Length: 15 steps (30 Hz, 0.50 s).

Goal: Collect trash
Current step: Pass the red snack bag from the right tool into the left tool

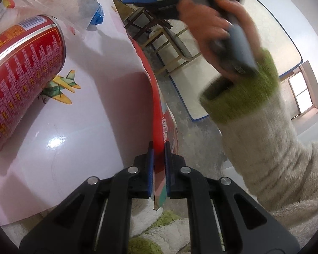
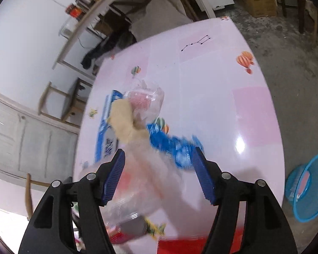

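Note:
My left gripper [image 1: 159, 165] is shut on the edge of a thin red printed card or wrapper [image 1: 156, 105] at the table's edge. A red can [image 1: 21, 80] lies on its side on the white table [image 1: 84, 127] to the left. Clear plastic [image 1: 78, 4] and a blue wrapper [image 1: 97, 15] lie farther back. My right gripper [image 2: 158, 173] is open above the table [image 2: 222, 97], over blurred clear plastic [image 2: 146, 99], a blue wrapper [image 2: 173, 146] and a beige fluffy piece [image 2: 125, 122]. The red can [image 2: 125, 232] shows at the bottom of the right wrist view.
A blue mesh bin [image 2: 307, 186] stands on the concrete floor right of the table. The person's right hand [image 1: 218, 33] holds the other gripper high in the left wrist view. Wooden chairs [image 1: 150, 23] and a mattress [image 1: 233, 63] stand beyond the table.

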### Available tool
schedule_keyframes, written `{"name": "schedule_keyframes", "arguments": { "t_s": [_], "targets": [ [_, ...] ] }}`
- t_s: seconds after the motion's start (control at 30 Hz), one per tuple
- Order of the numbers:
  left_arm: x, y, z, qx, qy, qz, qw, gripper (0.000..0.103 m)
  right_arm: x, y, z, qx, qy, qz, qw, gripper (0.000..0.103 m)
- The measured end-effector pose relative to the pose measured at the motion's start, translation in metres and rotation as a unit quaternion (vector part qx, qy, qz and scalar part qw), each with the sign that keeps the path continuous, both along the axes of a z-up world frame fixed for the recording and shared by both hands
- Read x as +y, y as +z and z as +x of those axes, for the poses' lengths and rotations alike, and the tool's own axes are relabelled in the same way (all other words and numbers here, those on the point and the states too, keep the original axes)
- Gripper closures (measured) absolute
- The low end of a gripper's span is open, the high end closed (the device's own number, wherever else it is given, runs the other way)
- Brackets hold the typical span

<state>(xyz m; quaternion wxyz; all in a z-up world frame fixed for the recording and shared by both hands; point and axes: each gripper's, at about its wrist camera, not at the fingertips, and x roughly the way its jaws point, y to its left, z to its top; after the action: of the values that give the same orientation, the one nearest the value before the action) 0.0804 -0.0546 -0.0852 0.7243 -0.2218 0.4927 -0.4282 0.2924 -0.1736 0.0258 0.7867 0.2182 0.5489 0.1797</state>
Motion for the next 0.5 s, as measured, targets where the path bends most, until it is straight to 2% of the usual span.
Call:
{"name": "schedule_keyframes", "arguments": {
  "t_s": [0.3, 0.5],
  "targets": [
    [0.008, -0.001, -0.001, 0.0, -0.005, -0.008, 1.0, 0.096, 0.032, -0.026, 0.035, 0.013, 0.027, -0.064, 0.997, 0.04],
    [0.008, -0.002, -0.001, 0.0, -0.009, -0.009, 0.9999, 0.096, 0.034, -0.033, 0.042, 0.016, 0.036, -0.082, 0.996, 0.057]
  ]
}}
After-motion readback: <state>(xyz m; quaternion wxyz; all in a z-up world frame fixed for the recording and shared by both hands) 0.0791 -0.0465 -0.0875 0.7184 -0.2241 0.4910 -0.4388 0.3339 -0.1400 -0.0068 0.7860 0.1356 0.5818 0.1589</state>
